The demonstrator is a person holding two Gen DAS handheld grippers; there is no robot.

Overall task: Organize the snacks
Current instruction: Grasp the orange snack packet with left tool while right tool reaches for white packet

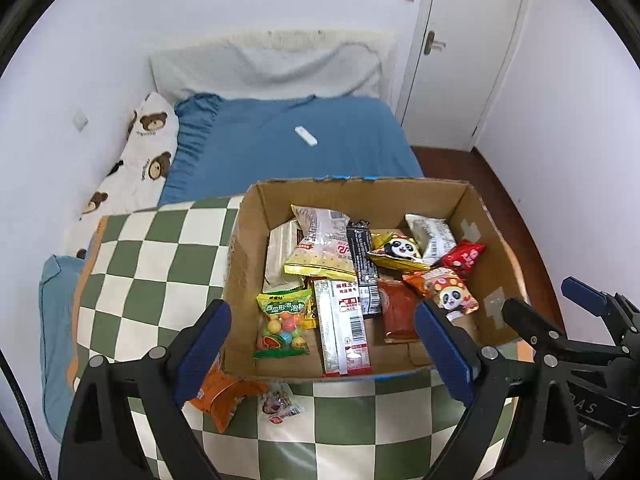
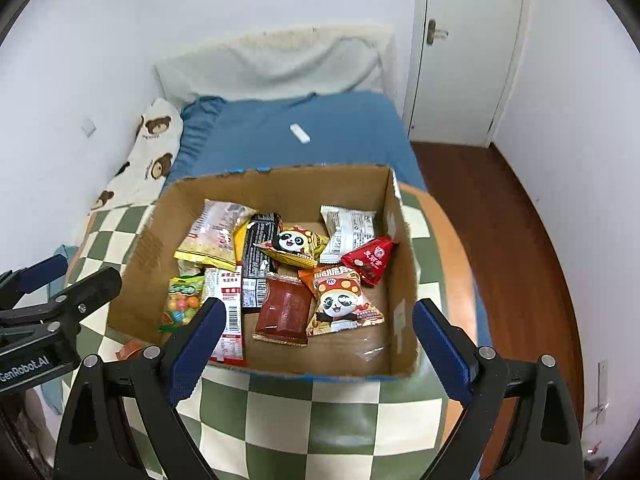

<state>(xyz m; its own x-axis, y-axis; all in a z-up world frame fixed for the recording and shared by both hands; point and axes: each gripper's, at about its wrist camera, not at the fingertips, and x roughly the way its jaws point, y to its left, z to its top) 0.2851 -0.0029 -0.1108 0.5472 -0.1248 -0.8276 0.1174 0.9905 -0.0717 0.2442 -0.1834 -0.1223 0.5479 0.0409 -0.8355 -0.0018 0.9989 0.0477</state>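
A cardboard box stands on a green-and-white checkered table and holds several snack packets: a gumball bag, a long white-and-red stick pack and a panda packet. The box also shows in the right wrist view. An orange packet and a small clear-wrapped snack lie on the table outside the box, at its near left corner. My left gripper is open and empty above the box's near edge. My right gripper is open and empty above the box's near wall.
The checkered table stands against a bed with a blue sheet. A small white object lies on the bed. A bear-print pillow is at the left. A white door and a wooden floor are at the right.
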